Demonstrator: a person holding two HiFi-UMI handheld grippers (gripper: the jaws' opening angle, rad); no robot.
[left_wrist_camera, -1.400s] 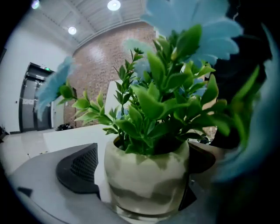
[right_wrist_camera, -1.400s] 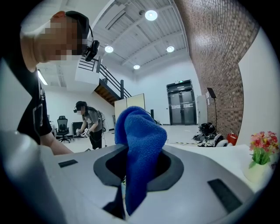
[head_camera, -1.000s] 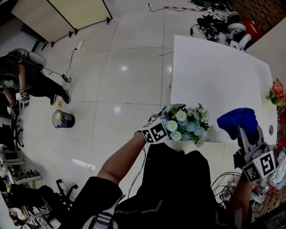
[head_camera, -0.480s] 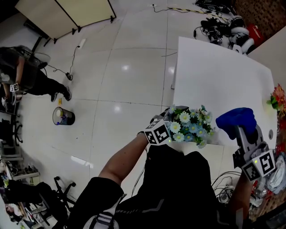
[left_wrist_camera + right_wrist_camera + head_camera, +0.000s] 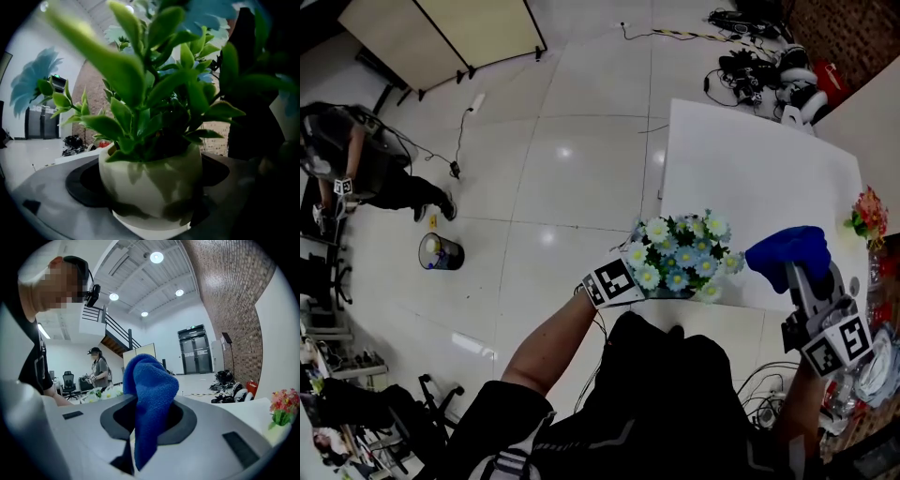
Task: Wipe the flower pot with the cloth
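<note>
- Our left hand-held gripper (image 5: 149, 190) is clamped on the cream flower pot (image 5: 154, 166), one jaw on each side of its rounded belly. In the head view the flowers (image 5: 680, 255) sit at the near edge of the white counter (image 5: 750, 169).
- Our right hand-held gripper (image 5: 150, 420) is closed on the blue cloth (image 5: 152, 390), which sticks up from between the jaws in a bunched fold. It is apart from the pot, so we judge no wiping contact has been made.
- The pot looks smooth and curved. A firm push from the cloth could make it twist or slip out of the jaws.
- With the pot at the counter's edge, a slip could send it to the floor (image 5: 572, 159), not onto the counter.
- The leaves (image 5: 140, 93) hang low over the rim; the cloth may snag them and drag the plant.
- The cloth is pinched by a fold only, so rubbing could pull it free and bring hard jaws against the pot.
</note>
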